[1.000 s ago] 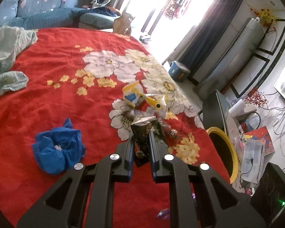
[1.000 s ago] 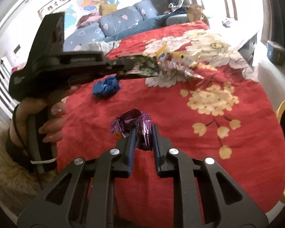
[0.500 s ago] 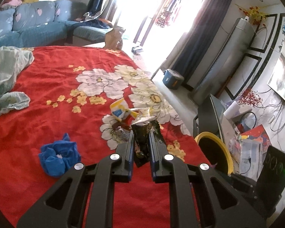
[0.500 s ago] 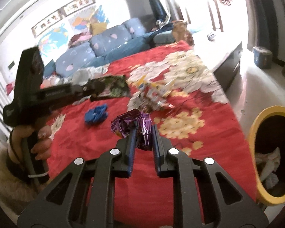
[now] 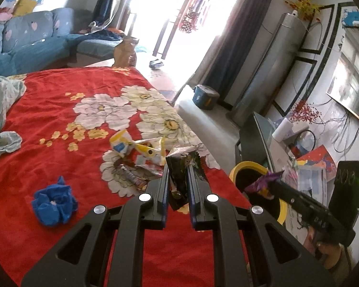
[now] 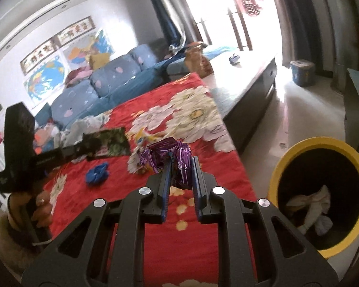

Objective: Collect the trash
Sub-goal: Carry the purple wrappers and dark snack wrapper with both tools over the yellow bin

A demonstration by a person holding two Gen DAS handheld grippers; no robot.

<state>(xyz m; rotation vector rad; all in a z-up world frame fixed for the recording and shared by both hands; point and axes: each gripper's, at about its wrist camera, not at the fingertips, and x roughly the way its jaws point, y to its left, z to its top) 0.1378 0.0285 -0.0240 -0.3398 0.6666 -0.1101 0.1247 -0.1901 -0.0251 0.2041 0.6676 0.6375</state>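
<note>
My left gripper [image 5: 177, 167] is shut on a dark printed wrapper [image 5: 179, 179] and holds it above the red flowered cloth [image 5: 47, 157]. My right gripper [image 6: 181, 162] is shut on a crumpled purple foil wrapper [image 6: 165, 153]; it also shows in the left wrist view [image 5: 263, 184], held over the yellow-rimmed bin [image 5: 246, 167]. The bin [image 6: 287, 157] stands on the floor right of the table, with white trash inside. More wrappers [image 5: 141, 150] and a blue crumpled wad [image 5: 52, 203] lie on the cloth.
A pale green cloth [image 5: 2, 110] lies at the table's left edge. A blue sofa [image 6: 103, 83] stands behind the table. A cluttered low shelf [image 5: 306, 162] and a black device [image 5: 349, 186] stand right of the bin.
Both grippers have lifted and swung right with their wrappers. The bin has come into full view and the right gripper now reaches over it.
</note>
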